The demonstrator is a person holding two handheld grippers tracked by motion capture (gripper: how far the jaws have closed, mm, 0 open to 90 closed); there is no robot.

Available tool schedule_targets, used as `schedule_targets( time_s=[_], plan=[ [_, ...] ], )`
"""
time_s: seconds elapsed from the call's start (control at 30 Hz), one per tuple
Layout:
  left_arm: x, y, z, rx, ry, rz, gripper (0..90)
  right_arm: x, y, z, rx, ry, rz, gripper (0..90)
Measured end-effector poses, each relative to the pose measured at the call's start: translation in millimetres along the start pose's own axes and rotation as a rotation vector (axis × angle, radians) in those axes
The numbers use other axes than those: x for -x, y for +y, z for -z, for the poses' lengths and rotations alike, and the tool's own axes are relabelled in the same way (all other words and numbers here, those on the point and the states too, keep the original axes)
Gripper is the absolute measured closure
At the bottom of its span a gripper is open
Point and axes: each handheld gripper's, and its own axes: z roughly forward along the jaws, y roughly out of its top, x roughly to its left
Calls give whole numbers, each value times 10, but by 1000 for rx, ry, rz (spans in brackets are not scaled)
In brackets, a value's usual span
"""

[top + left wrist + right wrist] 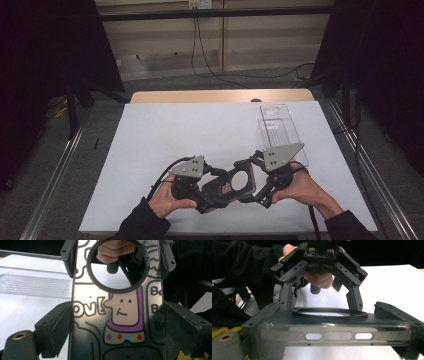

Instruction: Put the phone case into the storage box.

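Grippers meet over the near edge of the table (150, 130): left gripper (212, 192) and right gripper (250, 182) both clamp the phone case (227, 186) between them. A steady, level hold should keep it from twisting; the clear tray (280, 132) waits far right.

The dark, translucent plastic phone case with cartoon print (117, 315) looks glossy and smooth, its black ring (117, 287) matt. The black gripper jaws look matt and slightly grainy — hard plastic by the look. The clear rectangular plastic box (280, 131) is shiny, with ribbed walls. The white table cover (190, 135) looks matt, paper-like — the pale tabletop edge (200, 96) looks like wood.
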Motion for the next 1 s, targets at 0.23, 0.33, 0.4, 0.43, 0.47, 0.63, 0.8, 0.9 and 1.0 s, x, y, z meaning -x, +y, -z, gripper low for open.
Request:
schedule_targets(
  time_s=[0.23, 0.33, 0.4, 0.43, 0.47, 0.63, 0.8, 0.9, 1.0],
  plan=[
    [3, -14, -27, -14, -11, -3, 122, 3, -9, 1, -15, 30, -3, 108],
    [3, -17, -36, -15, -10, -9, 121, 4, -10, 7, -26, 30, -7, 112],
    [1, -19, -35, -17, -9, -13, 121, 4, -9, 7, -29, 29, -6, 114],
    [2, -22, -38, -10, -8, -10, 120, 4, -8, 7, -31, 30, -6, 115],
    [-1, -23, -36, -8, -6, -9, 119, 5, -7, 8, -30, 28, -7, 115],
    [6, -17, -24, 11, 36, -17, 104, -1, 9, 7, -22, 5, 2, 118],
    [-6, -16, -9, 32, 66, 10, 35, 15, 9, -4, -39, 3, -8, 118],
    [-9, -14, 0, 35, 69, 16, 32, 23, 5, -7, -43, -8, -20, 118],
    [1, -20, 6, 33, 102, 20, 31, 33, 10, 8, -38, -17, -30, 119]
  ],
)
